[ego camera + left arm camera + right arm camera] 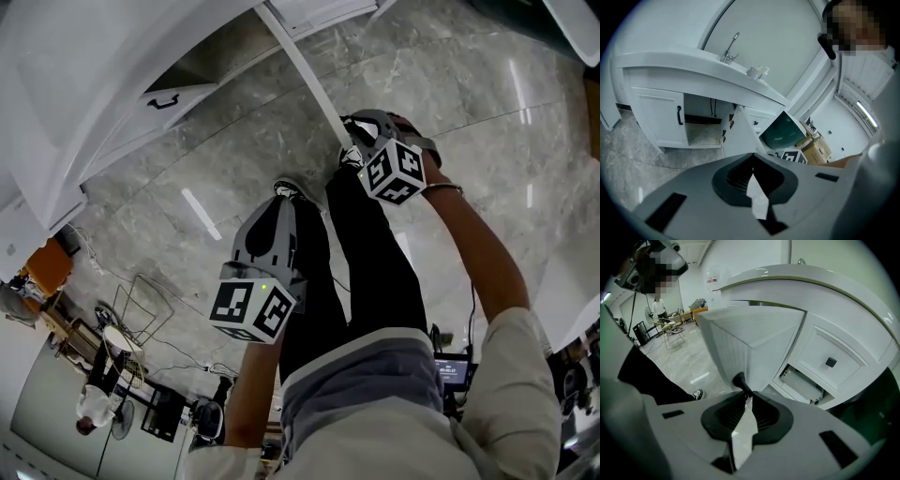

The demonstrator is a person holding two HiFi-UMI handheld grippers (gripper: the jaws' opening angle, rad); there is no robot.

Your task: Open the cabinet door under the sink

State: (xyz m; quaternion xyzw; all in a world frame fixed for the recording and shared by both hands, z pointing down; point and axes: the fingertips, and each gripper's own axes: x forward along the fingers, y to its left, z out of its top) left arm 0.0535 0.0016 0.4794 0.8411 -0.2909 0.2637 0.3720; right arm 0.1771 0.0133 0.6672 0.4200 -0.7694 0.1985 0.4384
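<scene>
The white cabinet door (740, 338) under the sink stands swung out, away from the cabinet. My right gripper (743, 392) is shut on its black handle (739, 381), which sticks out just past the jaw tips. From the head view the door shows as a thin white edge (305, 70), and the right gripper (361, 131) sits at its near end. My left gripper (279, 208) hangs lower left over the person's legs, apart from the cabinet. Its jaws (753, 159) meet with nothing between them. The left gripper view looks at the faucet (731, 47), the open compartment (701, 131) and the swung door (738, 138).
A second cabinet door with a black handle (679, 115) stays closed at the left. A drawer front with a dark knob (830, 362) sits right of the opening. The floor is grey marble (225, 159). A person (94, 403) stands far off among chairs and a fan.
</scene>
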